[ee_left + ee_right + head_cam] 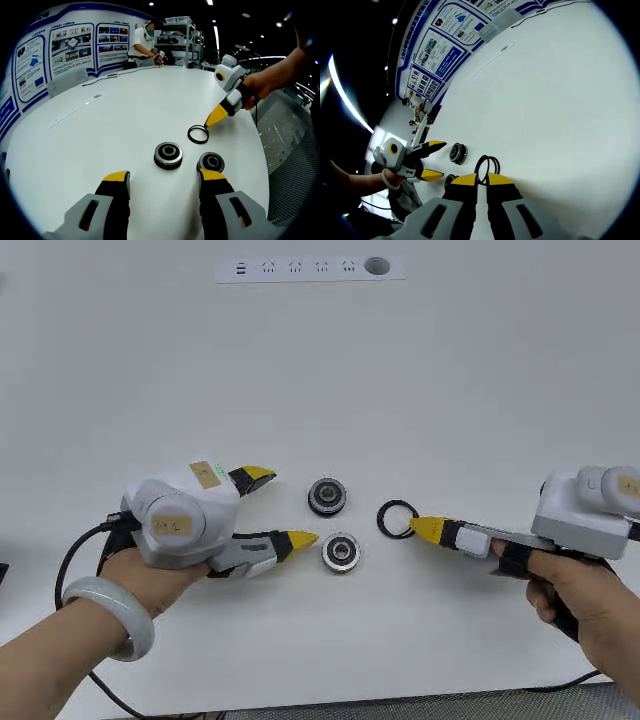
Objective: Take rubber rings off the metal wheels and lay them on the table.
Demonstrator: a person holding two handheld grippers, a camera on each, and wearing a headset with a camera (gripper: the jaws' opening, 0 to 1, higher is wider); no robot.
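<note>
Two metal wheels lie flat mid-table, the far wheel [327, 496] [168, 154] and the near wheel [342, 552] [211, 161]. To their right a black rubber ring [397, 519] [198, 135] [487, 164] rests on the table. My right gripper [427, 529] [482, 179] is shut on the ring's near edge, its yellow tips pinched together. Left of the wheels, my left gripper [280, 506] [165, 176] stands open, with nothing between its jaws. Its lower jaw tip is close beside the near wheel. I cannot tell whether either wheel carries a ring.
A white power strip [310, 268] lies at the table's far edge. A black cable [75, 550] trails from the left gripper toward the front edge. In the left gripper view a person [142, 45] stands beyond the table, far off.
</note>
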